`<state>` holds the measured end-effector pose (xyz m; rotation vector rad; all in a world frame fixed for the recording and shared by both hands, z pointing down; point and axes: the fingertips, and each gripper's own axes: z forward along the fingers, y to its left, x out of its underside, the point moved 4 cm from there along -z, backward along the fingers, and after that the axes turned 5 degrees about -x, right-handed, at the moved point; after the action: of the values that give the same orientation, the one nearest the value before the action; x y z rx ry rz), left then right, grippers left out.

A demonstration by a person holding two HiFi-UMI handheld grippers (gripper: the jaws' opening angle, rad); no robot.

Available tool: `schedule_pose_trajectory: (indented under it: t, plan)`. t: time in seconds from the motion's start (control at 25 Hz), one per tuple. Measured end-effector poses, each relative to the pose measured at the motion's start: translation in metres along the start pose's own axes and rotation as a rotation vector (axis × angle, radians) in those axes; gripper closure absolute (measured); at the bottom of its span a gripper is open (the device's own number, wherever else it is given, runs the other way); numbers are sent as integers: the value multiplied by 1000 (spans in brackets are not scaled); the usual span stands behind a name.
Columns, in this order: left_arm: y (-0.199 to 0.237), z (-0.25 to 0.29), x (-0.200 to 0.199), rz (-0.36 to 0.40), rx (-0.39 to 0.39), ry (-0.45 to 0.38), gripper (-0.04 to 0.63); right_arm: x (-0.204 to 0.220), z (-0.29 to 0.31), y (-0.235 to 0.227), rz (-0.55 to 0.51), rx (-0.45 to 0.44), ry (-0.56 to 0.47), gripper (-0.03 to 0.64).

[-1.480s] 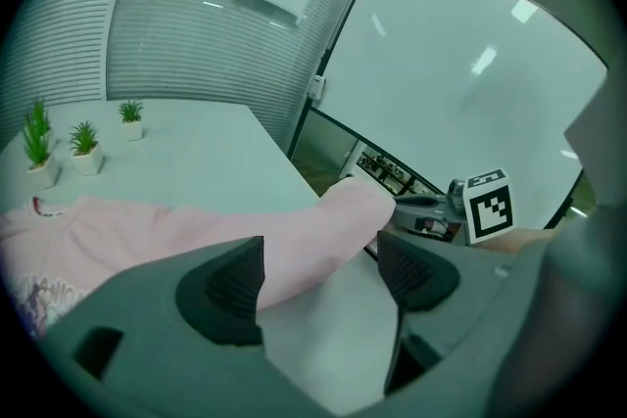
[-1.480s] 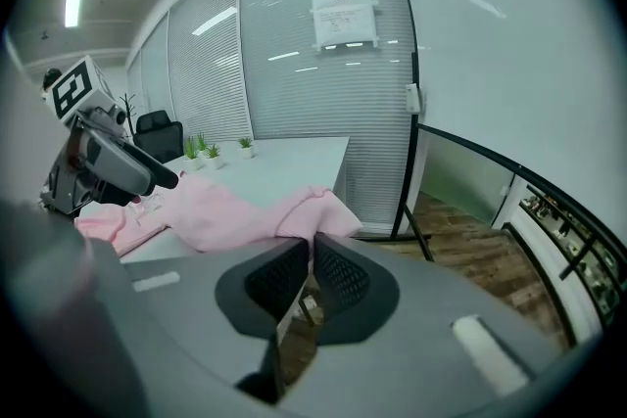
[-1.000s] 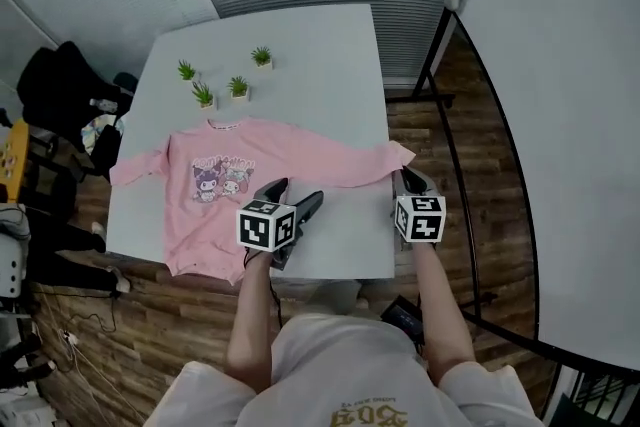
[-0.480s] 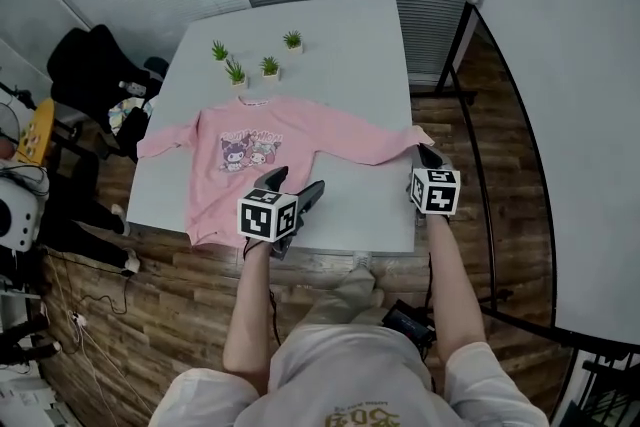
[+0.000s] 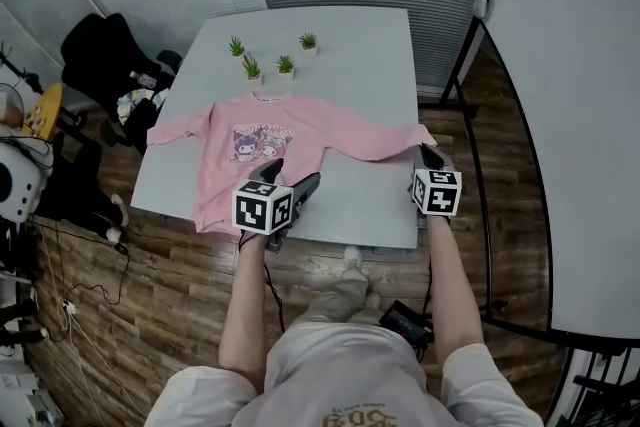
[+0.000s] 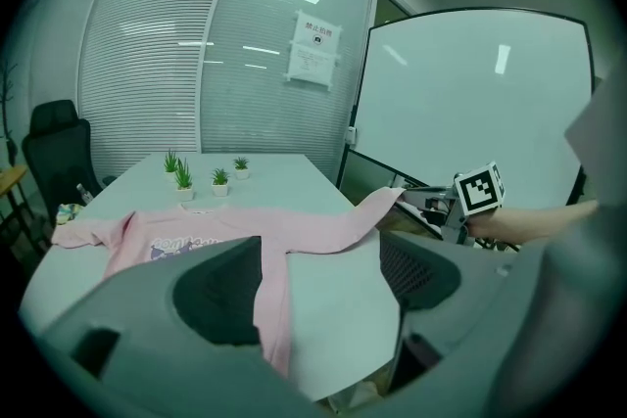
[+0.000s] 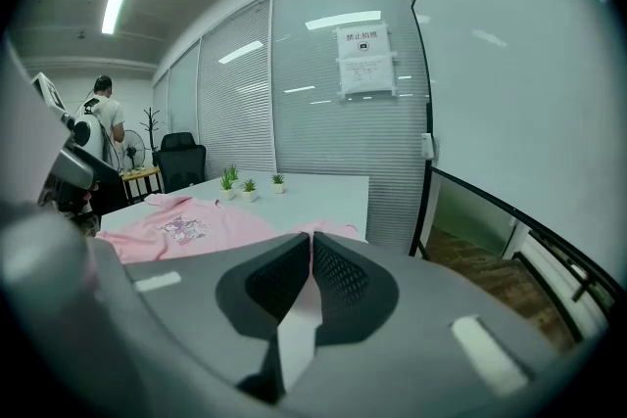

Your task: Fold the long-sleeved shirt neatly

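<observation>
A pink long-sleeved shirt [image 5: 262,147] with a cartoon print lies face up on the white table [image 5: 360,55], both sleeves spread out. My right gripper [image 5: 428,155] is at the table's right edge, shut on the right sleeve's cuff [image 5: 417,135]; in the right gripper view the jaws [image 7: 311,255] are pressed together with pink cloth just beyond them. My left gripper [image 5: 290,177] hovers open over the shirt's lower right hem, nothing between its fingers. In the left gripper view the sleeve [image 6: 333,225] runs out to the right gripper [image 6: 436,203].
Three small potted plants [image 5: 285,65] stand at the table's far side. A black office chair [image 5: 105,55] with things piled beside it stands left of the table. A whiteboard [image 5: 570,65] stands close on the right. A person [image 7: 98,117] stands far off.
The head view has shifted. My left gripper has risen and drifted a little over the hem. The right gripper has lifted slightly with the cuff.
</observation>
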<state>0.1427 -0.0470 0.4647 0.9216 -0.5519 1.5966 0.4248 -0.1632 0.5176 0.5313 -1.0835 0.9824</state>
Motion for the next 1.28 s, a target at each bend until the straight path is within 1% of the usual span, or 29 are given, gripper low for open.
schedule_pose_trajectory:
  t: [0.24, 0.44, 0.64, 0.88, 1.08, 1.28]
  plan:
    - [35, -24, -4, -30, -57, -15, 212, -12, 2, 23, 19, -43, -21, 595]
    - [76, -33, -1, -58, -88, -37, 212, -14, 16, 43, 39, -62, -38, 595]
    - [126, -27, 7, -76, -68, -25, 212, -17, 43, 80, 37, -82, -36, 597]
    - [181, -14, 13, -81, -8, 16, 212, -31, 81, 135, 33, -95, -39, 597]
    - [215, -7, 6, -86, 15, 21, 212, -45, 103, 171, 45, -104, -53, 597]
    - [244, -5, -3, -91, 16, 12, 212, -57, 118, 200, 41, -129, -59, 597]
